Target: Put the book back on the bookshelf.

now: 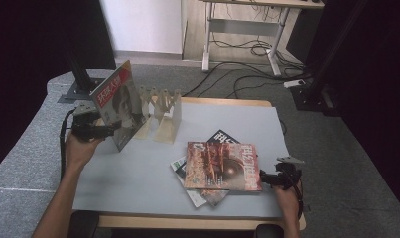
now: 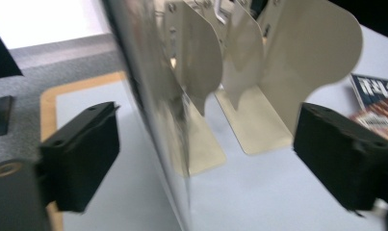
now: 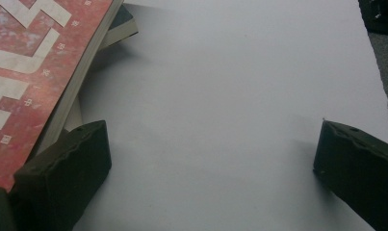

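A magazine (image 1: 119, 101) with a red title band stands tilted on the grey table mat (image 1: 133, 173), leaning toward a cream metal bookend rack (image 1: 164, 111). My left gripper (image 1: 104, 131) is at its lower left edge. In the left gripper view the magazine's edge (image 2: 148, 96) runs between the wide-apart jaws of the open left gripper (image 2: 206, 120), with the bookends (image 2: 297, 62) just behind. A red magazine (image 1: 222, 166) lies on top of a small flat stack. My right gripper (image 1: 267, 178) rests open beside its right edge, with the red cover (image 3: 32, 62) at the left jaw and bare mat between the jaws (image 3: 213, 139).
Under the red magazine lie a black-covered one (image 1: 222, 137) and a lighter one (image 1: 180, 166). The mat sits on a wooden table (image 1: 227, 102). Beyond it are a black frame post (image 1: 81, 74), a desk's white legs (image 1: 206, 44) and cables (image 1: 247, 74) on the floor.
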Tool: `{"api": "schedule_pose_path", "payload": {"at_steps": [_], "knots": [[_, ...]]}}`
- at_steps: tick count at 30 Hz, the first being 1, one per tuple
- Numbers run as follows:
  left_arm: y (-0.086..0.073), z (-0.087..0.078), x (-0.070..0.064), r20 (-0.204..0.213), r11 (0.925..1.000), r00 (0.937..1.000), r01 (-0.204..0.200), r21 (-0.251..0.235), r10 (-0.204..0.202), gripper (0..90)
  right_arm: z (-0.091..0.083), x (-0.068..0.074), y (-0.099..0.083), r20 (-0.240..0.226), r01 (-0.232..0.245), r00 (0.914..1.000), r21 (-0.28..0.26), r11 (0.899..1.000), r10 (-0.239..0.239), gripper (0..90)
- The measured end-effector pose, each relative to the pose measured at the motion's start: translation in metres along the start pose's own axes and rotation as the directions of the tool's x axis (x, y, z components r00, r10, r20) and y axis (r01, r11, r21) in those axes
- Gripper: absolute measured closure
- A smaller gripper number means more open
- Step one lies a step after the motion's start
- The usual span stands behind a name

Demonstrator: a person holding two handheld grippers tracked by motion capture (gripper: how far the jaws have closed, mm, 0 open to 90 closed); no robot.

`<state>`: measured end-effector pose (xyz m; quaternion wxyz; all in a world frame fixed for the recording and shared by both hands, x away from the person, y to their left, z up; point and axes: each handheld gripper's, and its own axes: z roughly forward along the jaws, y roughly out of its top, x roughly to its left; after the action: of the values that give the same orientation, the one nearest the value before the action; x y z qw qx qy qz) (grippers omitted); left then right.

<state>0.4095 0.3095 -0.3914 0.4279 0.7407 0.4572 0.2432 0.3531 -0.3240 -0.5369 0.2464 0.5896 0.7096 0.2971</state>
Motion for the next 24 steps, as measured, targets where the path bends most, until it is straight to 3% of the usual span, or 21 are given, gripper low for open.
{"api": "schedule_pose_path", "payload": {"at_steps": [6, 16, 24], "knots": [[-0.009, -0.002, -0.002, 0.01, 0.9997, 0.9998, -0.018, 0.018, 0.017, 0.0, 0.0, 0.0, 0.0, 0.0, 0.0, 1.0, 0.0, 1.0, 0.0, 0.0], [-0.029, -0.007, -0.014, 0.042, 0.998, 0.9976, -0.057, 0.028, 0.056, 0.0, 0.0, 0.0, 0.0, 0.0, 0.002, 1.0, -0.002, 1.0, -0.002, 0.0], [-0.045, -0.002, -0.042, 0.121, 0.9957, 0.9894, -0.085, 0.038, 0.08, 0.0, 0.0, 0.0, 0.0, 0.0, 0.004, 1.0, -0.002, 1.0, -0.004, 0.0]]}}
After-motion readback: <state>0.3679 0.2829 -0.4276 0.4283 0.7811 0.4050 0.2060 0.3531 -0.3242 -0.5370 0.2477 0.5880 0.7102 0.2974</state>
